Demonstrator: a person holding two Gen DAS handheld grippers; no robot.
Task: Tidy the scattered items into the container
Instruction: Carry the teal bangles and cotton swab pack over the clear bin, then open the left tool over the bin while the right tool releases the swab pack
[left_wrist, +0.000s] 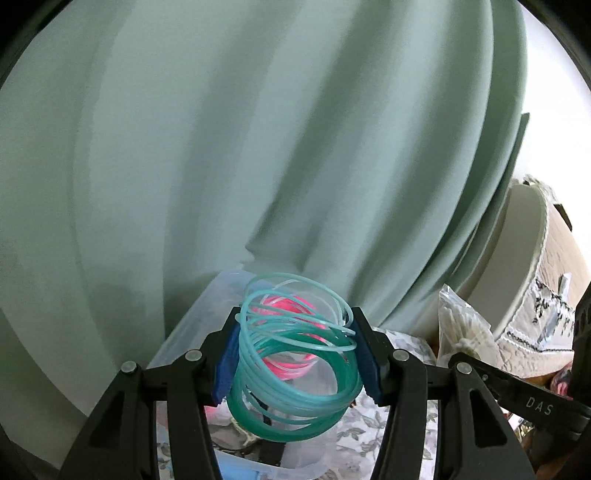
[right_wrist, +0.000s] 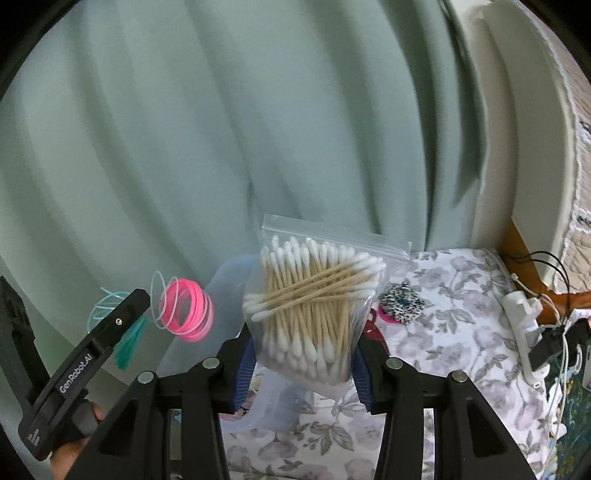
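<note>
Left gripper (left_wrist: 295, 354) jaws clamp a bundle of elastic bands (left_wrist: 295, 369); right gripper (right_wrist: 301, 354) jaws clamp a bag of cotton swabs (right_wrist: 314, 306), both lifted over the clear container (right_wrist: 218, 295) for dropping in.

Both grippers (left_wrist: 295, 354) (right_wrist: 301, 363) are black, with blue pads (left_wrist: 225, 365) and round silver screws (left_wrist: 130, 367); white lettering on one.

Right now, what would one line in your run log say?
left gripper: shut on bundle of teal and pink bands | right gripper: shut on bag of cotton swabs | clear container: below, nothing dropped yet
</note>
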